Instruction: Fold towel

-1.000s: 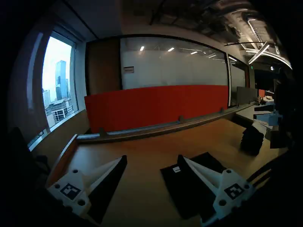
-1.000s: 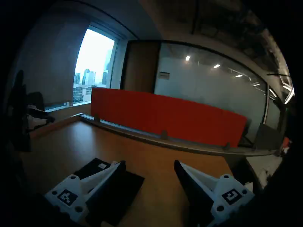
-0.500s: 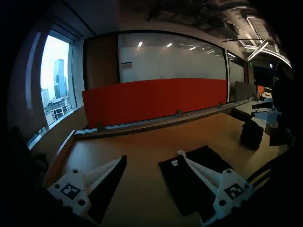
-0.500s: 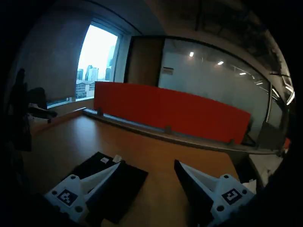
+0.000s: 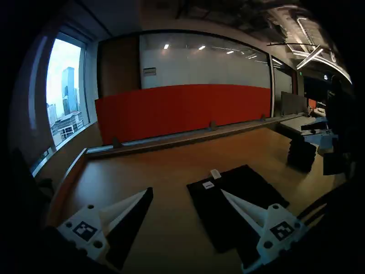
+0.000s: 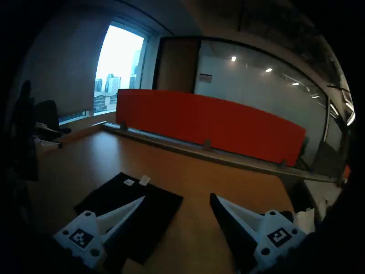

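Both hand-held grippers are released, with their jaws standing wide apart and nothing between them; the left gripper (image 5: 186, 192) hangs low over the table with its right finger above the near part of the towel, and the right gripper (image 6: 178, 196) hangs with its left finger above the same cloth; neither seems to touch it. Between them lies the black flat rectangular fabric towel (image 5: 248, 182), spread on the brown wooden table (image 5: 173, 164) close in front of both cameras; in the right gripper view this towel (image 6: 118, 192) sits low on the left side; whether it already has layers I cannot tell. At its far edge are two small white tags (image 5: 208, 185), one on the cloth and one just beside the border. By my judgement the step in hand is the approach before the first grasp; no edge is lifted yet; the next move calls for lowering each gripper to a corner or an edge on one side, closing on the thin fabric without only scraping the wood, then carrying that side over to the opposite one. Counted: one towel, two grippers, two tags; farther right on the table stands one dark stack of folded cloths (image 5: 301, 155), well apart from the towel; behind the table runs one long red partition screen (image 5: 182, 109), and one bright window (image 5: 64, 105) is on the left.
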The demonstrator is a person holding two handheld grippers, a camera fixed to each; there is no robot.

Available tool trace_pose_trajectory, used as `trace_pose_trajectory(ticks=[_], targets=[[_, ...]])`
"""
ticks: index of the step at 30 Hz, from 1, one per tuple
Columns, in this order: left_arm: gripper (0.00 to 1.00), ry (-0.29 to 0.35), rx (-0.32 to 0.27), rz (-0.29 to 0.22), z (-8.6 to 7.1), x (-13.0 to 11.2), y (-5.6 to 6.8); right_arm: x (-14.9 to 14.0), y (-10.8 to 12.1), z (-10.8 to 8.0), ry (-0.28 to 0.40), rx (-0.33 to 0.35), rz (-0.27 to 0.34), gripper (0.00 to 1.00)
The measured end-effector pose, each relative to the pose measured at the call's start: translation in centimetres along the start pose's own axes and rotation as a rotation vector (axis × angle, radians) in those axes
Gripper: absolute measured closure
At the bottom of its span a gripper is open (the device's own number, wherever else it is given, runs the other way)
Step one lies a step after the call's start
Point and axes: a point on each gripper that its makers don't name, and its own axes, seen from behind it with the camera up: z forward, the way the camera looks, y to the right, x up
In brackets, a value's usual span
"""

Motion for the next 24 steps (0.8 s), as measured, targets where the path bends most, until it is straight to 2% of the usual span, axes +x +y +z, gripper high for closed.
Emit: trace_pose_trajectory(ticks=[24], targets=[[0.01, -0.163, -0.083, 0.025, 1.5, -9.3, 3.4, -9.8, -3.2, 1.5, -0.163, 0.086, -0.016, 0.01]])
